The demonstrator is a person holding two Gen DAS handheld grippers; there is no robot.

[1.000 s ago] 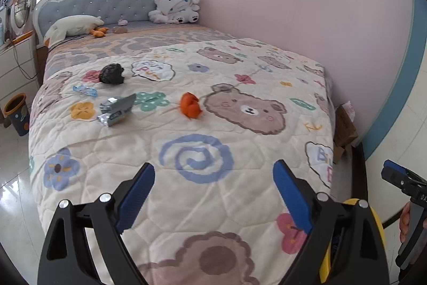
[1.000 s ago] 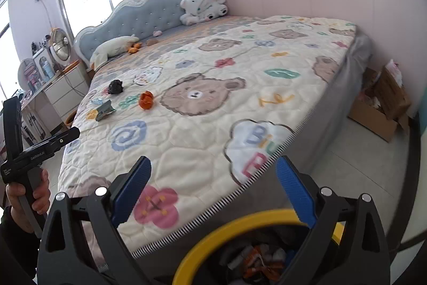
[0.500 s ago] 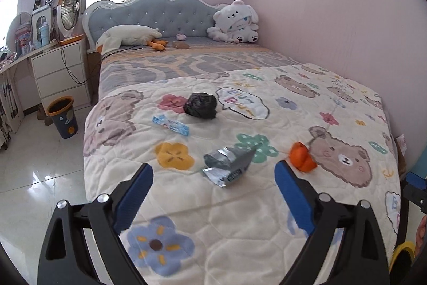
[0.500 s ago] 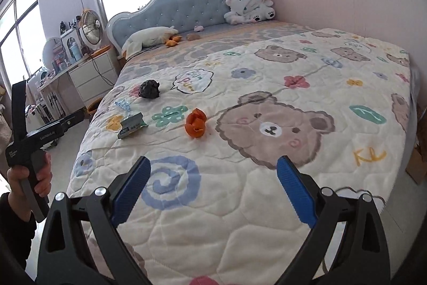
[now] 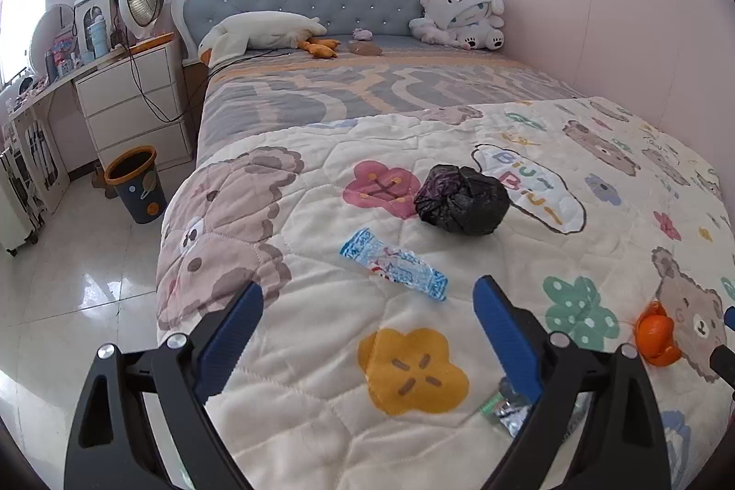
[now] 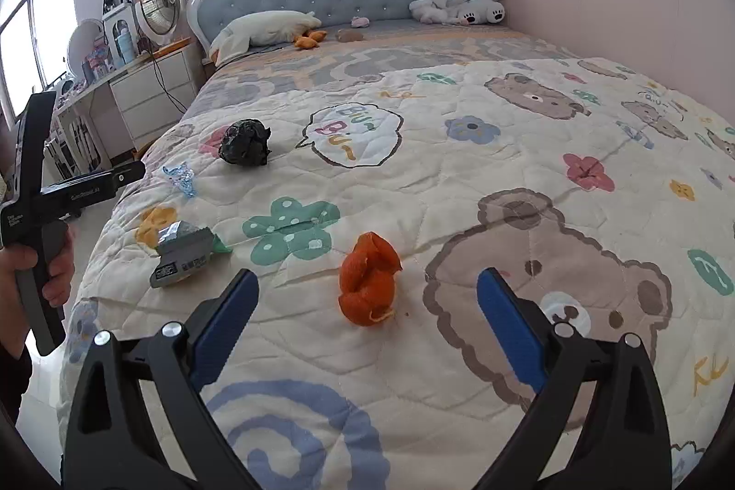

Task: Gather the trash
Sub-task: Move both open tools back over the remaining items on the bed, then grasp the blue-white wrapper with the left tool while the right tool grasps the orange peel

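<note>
four bits of trash lie on the bear-print quilt (image 6: 459,177): a crumpled black bag (image 5: 461,199), a blue wrapper (image 5: 392,263), a silver foil packet (image 6: 181,254) and an orange peel (image 6: 369,284). we hold our left gripper (image 5: 367,322) wide open and empty over the quilt just short of the wrapper, and our right gripper (image 6: 365,318) wide open and empty, the peel between its fingers' line.

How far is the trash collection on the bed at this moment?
Nothing looks collected yet. Four pieces lie on the quilt: the orange peel, the silver packet, the blue wrapper and the black bag. Nothing is in hand: the left gripper and right gripper are both open and empty. The right one points at the peel, the left at the wrapper. All four pickups remain.
</note>
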